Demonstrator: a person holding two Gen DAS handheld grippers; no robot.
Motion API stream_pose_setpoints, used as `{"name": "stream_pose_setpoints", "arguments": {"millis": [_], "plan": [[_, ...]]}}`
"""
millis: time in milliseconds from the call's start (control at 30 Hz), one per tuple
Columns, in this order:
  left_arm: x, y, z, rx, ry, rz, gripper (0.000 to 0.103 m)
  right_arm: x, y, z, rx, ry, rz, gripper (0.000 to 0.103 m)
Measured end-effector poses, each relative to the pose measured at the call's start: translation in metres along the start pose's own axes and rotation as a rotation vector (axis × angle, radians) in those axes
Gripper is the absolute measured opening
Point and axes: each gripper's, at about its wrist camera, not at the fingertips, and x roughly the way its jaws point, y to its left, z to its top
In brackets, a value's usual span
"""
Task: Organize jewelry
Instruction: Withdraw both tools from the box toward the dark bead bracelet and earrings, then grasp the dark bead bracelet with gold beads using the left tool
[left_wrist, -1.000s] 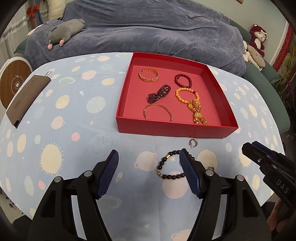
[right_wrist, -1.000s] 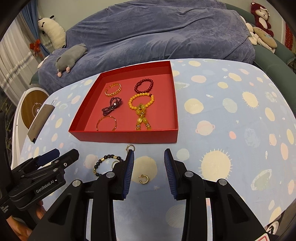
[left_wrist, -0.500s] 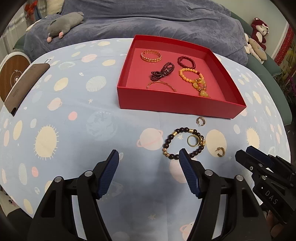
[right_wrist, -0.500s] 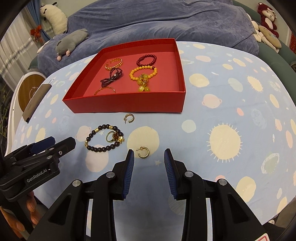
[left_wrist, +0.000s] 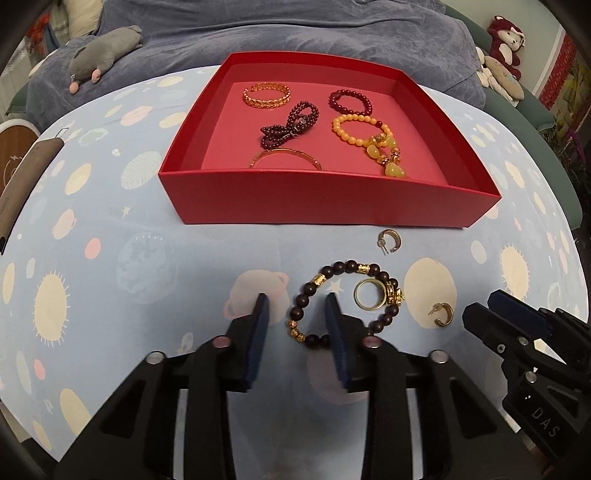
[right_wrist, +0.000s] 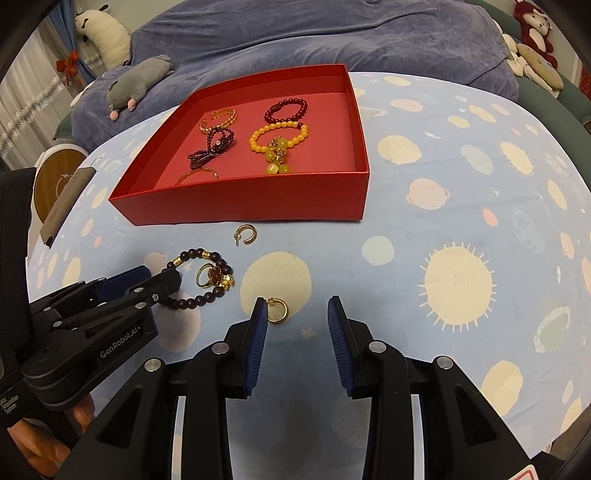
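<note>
**Left claw closing over the dark bead bracelet**

Our left claw (left_wrist: 297, 308) is closing, its two blue pads straddling the left arc of the dark bead bracelet (left_wrist: 345, 301); the pads are not yet pressing on the beads, so nothing is held. The bracelet is lying on the planet-print tablecloth (left_wrist: 110, 258), just in front of the red tray (left_wrist: 332, 206), with a gold ring (left_wrist: 367, 293) resting inside its loop.

Our right claw (right_wrist: 297, 317) is standing partly open and empty, with one gold hoop earring (right_wrist: 277, 310) just beside its left pad. A second hoop earring (right_wrist: 245, 234) is sitting near the tray wall.

We are judging the risks: the round beads could roll out of the pads as they meet, or the lifted strand could drag the ring along and flick it away. The two claws are also working close together.

Both hands are tilting their claws steeply down toward the cloth, low over the loose pieces.
</note>
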Motion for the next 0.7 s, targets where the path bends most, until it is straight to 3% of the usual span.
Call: {"name": "stream_pose_setpoints", "arguments": {"millis": [67, 700], "plan": [[0.0, 0.002, 0.001, -0.002, 0.01, -0.034, 0.008, 0.002, 0.0, -0.001, -0.002, 0.006, 0.001, 0.034], [-0.045, 0.013, -0.01, -0.034, -0.039, -0.137, 0.008, 0.003, 0.016, -0.004, -0.031, 0.015, 0.029, 0.031]]}}
